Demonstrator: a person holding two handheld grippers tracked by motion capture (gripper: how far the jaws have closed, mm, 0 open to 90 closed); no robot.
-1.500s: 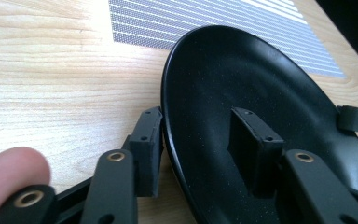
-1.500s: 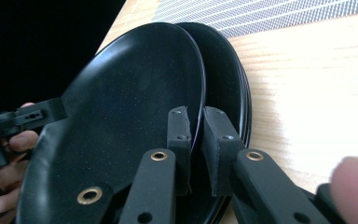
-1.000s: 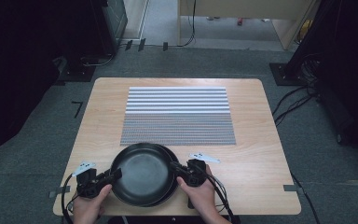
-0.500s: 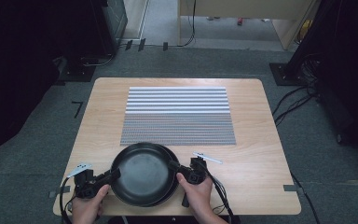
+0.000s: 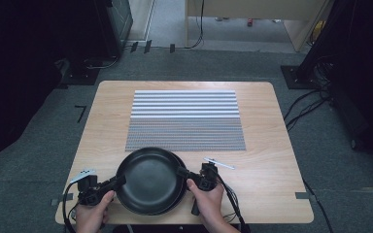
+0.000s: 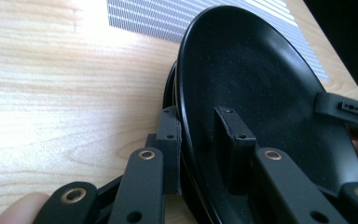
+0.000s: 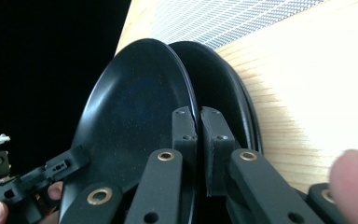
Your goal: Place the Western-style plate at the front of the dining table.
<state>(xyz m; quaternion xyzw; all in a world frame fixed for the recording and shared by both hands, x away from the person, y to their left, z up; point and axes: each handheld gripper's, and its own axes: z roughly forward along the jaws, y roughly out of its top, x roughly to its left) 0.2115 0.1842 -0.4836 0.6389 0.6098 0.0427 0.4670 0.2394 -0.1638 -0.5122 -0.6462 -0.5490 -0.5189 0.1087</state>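
Black plate (image 5: 150, 178) hides another plate (image 7: 223, 93) beneath it.

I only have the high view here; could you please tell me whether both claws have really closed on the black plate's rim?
Observer: Yes. The gripper views show the left claw and the right claw each shut on the rim of the top plate, one jaw inside and one outside.
Operator: Thank you. Is either claw pinching more than that one plate?
Observer: Not the right one. In the right gripper view a lower plate sits behind the outer jaw, outside the grip.
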